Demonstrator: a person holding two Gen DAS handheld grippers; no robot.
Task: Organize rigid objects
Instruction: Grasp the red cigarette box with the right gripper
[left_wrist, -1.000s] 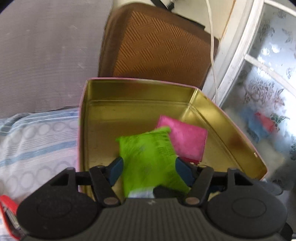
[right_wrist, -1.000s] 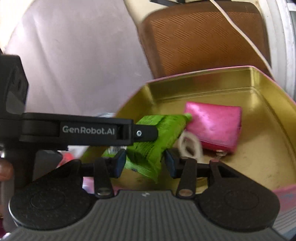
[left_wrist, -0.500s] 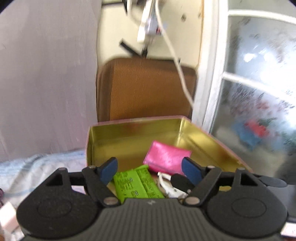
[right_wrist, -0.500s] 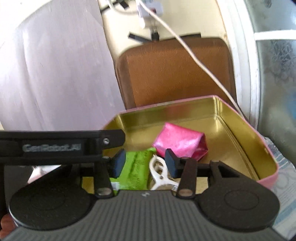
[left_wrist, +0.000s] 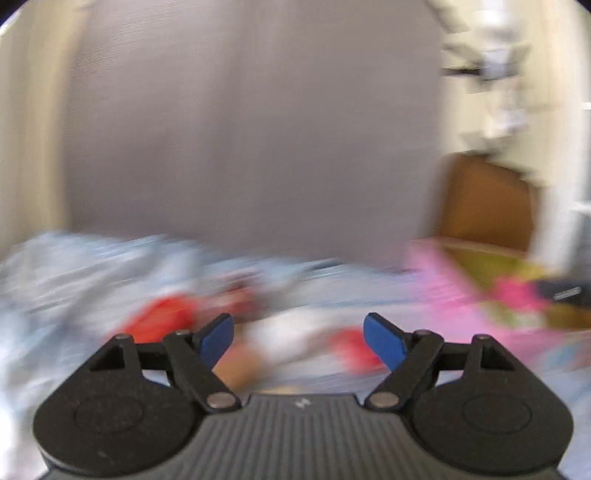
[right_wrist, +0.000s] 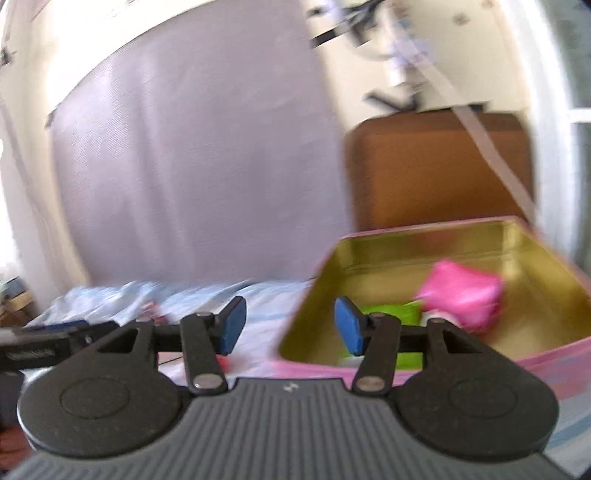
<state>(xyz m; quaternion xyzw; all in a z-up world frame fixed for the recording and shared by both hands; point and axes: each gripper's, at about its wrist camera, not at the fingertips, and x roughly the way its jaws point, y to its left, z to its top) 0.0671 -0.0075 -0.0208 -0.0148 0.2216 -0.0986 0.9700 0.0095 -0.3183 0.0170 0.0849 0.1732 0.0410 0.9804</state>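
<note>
A pink tin with a gold inside (right_wrist: 532, 251) stands on the bed at the right of the right wrist view. In it lie a pink pouch (right_wrist: 461, 295), a green packet (right_wrist: 391, 314) and a white piece, mostly hidden behind my finger. My right gripper (right_wrist: 290, 325) is open and empty, in front of the tin's left corner. My left gripper (left_wrist: 299, 339) is open and empty over the bed, left of the tin (left_wrist: 491, 266). Its view is badly blurred. Red objects (left_wrist: 162, 317) lie on the cloth ahead of it.
A blue-and-white patterned cloth (right_wrist: 266, 291) covers the bed. A brown cushion (right_wrist: 436, 170) stands behind the tin. A grey-violet curtain (right_wrist: 192, 166) hangs at the back. A white cable (right_wrist: 491, 151) runs down over the cushion. The left gripper's body (right_wrist: 48, 343) shows at the far left.
My left gripper let go of the green packet in the tin, opened, and swung left over the bed. My right gripper pulled back and turned left; the tin now sits to its right.
</note>
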